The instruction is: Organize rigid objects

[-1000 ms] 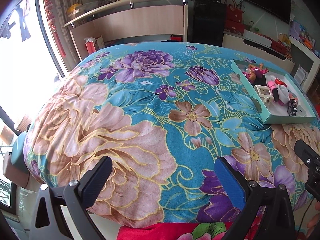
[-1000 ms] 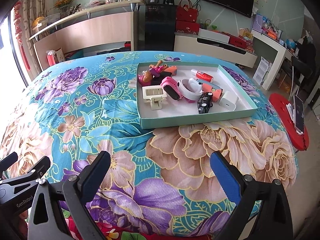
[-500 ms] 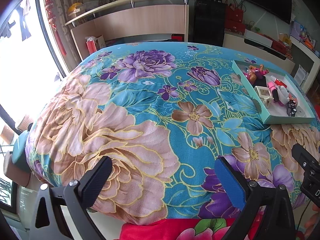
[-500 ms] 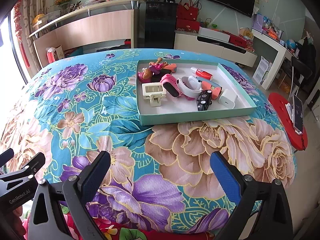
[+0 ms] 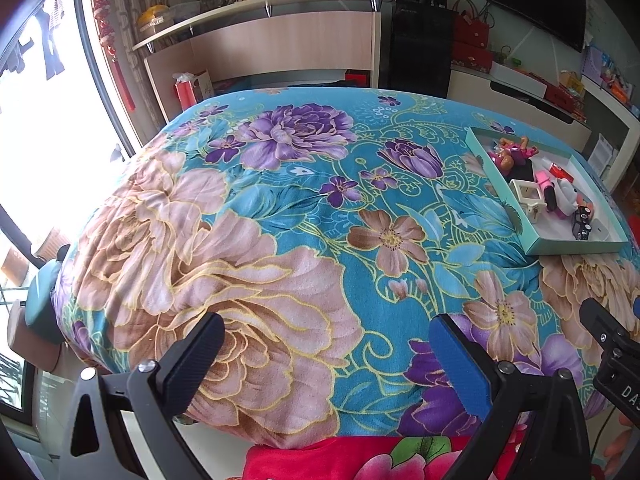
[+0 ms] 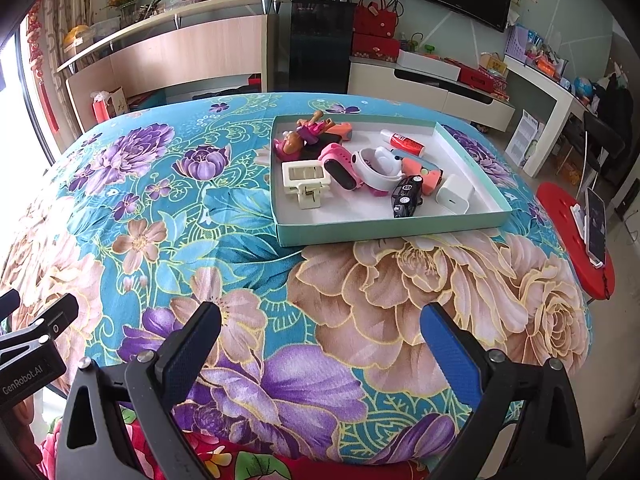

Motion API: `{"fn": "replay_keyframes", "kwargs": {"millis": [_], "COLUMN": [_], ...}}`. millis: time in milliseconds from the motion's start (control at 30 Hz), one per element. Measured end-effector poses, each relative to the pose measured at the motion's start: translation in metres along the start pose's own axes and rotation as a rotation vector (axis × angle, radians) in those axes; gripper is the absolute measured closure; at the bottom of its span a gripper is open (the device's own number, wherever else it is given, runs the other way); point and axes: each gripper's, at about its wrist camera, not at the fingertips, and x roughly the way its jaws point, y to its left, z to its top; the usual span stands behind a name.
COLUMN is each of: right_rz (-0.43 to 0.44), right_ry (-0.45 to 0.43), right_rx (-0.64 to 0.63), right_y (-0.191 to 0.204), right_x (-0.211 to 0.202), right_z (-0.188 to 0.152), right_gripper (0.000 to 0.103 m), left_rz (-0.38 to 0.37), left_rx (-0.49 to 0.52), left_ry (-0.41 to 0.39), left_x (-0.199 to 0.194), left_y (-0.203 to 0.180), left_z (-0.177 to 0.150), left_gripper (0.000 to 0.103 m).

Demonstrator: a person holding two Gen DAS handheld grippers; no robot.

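Observation:
A shallow teal box lies on the floral blanket and holds several small things: a white clip stand, a pink watch, a white round case, a black toy car, a white charger, a red tube and a pink doll. The box also shows at the right in the left wrist view. My right gripper is open and empty, well short of the box. My left gripper is open and empty over the blanket's near edge.
A red stool with a phone on it stands right of the bed. A wooden shelf unit and a black cabinet stand behind. A bright window is at the left.
Both grippers have drawn back a little toward the near edge of the bed; the box looks slightly farther away. Both jaws stay open.

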Motion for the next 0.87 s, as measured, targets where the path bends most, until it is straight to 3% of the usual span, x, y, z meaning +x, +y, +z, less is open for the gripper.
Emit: {"fn": "replay_keyframes", "kwargs": {"millis": [700,867], "right_rz": [-0.001,0.0], "right_ry": [0.001,0.005], "right_rx": [0.001,0.002], "right_y": [-0.002,-0.001], "right_x": [-0.003,-0.002], "right_z": [0.001,0.002], "right_gripper": [0.003,0.003], "left_rz": [0.005,0.011], "left_rx": [0.005,0.037], "left_ry": [-0.016,-0.052], "left_x": [-0.006,-0.011], "left_y": [-0.001,-0.004], "left_z": [0.002,0.003], "left_gripper": [0.0,0.0]}}
